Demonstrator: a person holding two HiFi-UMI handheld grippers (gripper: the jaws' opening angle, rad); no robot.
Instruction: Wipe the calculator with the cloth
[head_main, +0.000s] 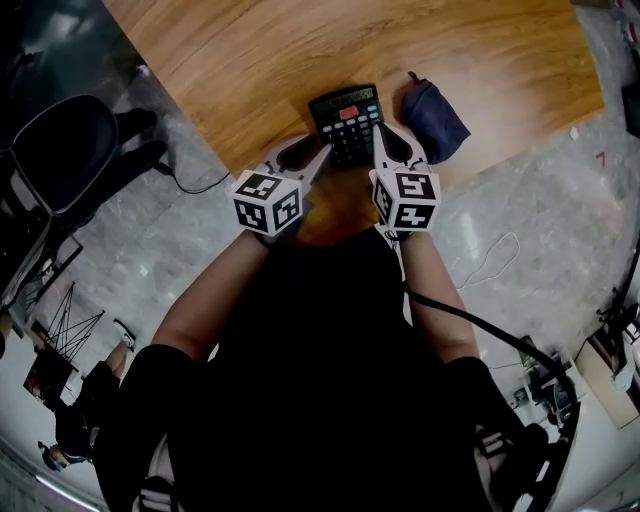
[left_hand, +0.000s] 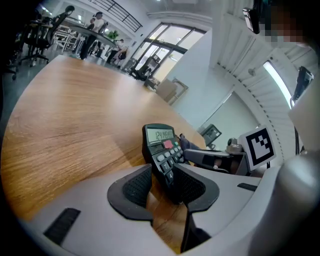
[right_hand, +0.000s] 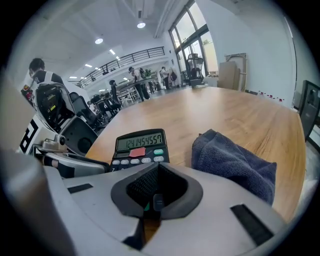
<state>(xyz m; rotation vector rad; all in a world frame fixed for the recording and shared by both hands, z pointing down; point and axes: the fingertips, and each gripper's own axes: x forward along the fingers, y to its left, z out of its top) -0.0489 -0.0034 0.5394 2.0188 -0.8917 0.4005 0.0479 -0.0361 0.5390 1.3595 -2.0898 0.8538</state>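
Note:
A black calculator (head_main: 345, 120) with lit digits and a red key lies on the wooden table (head_main: 250, 60). In the left gripper view its near corner (left_hand: 162, 155) sits between the pads of my left gripper (left_hand: 164, 182), which press on it from both sides. My right gripper (right_hand: 157, 175) is shut with nothing between its pads. Its tips rest at the near right edge of the calculator (right_hand: 140, 147). The dark blue cloth (head_main: 433, 120) lies crumpled just to the right of the calculator, and in the right gripper view the cloth (right_hand: 232, 160) is untouched.
The table's near edge (head_main: 330, 215) runs right under both grippers. An office chair (head_main: 65, 145) stands off the table to the left, and cables (head_main: 490, 260) lie on the grey floor. Chairs and people show far behind in the gripper views.

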